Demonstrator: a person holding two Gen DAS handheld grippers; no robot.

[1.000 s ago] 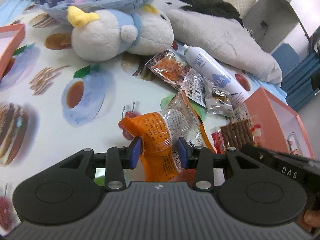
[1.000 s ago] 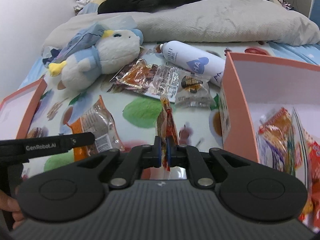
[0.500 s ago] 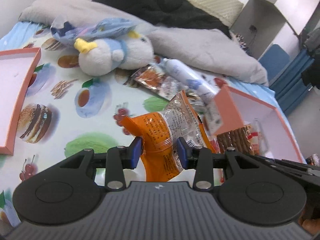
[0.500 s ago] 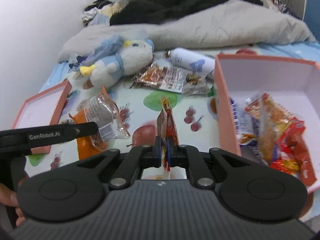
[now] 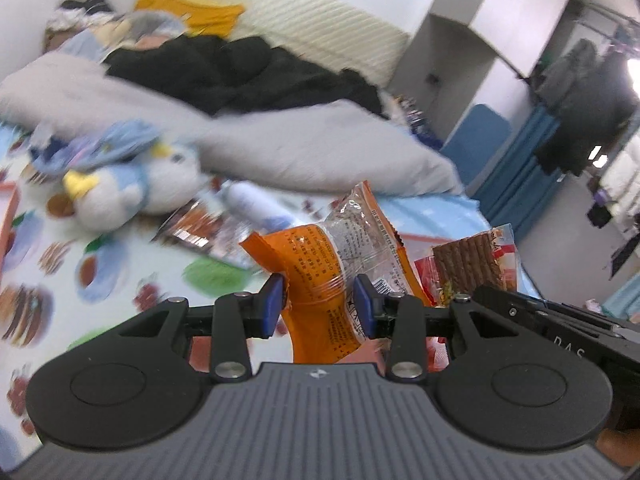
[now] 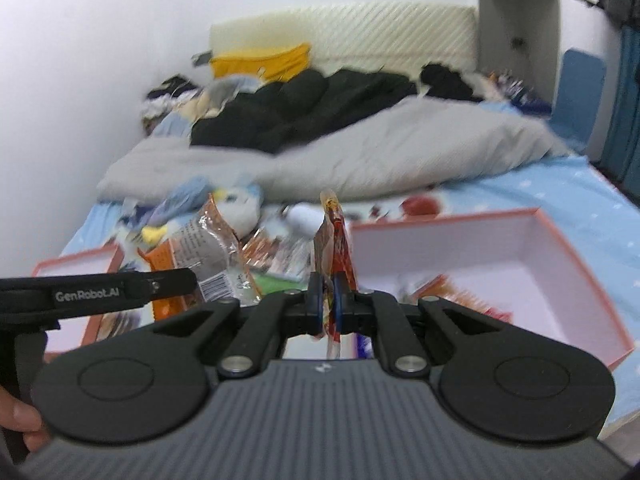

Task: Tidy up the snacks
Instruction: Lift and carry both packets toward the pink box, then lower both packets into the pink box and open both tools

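Both grippers have risen off the printed bedsheet (image 5: pixel 120 264) since a second ago, each carrying its snack up with it. Left gripper (image 5: pixel 320 304) clamps an orange snack packet (image 5: pixel 332 256) between its blue pads; right gripper (image 6: pixel 329 304) pinches a thin red-orange wrapper (image 6: pixel 334 232) edge-on. Below and right of the wrapper sits the open pink box (image 6: pixel 540 248), snacks in it.

Two wrist fisheyes, close behind each claw, angled down over the same bed (image 6: pixel 540 184).
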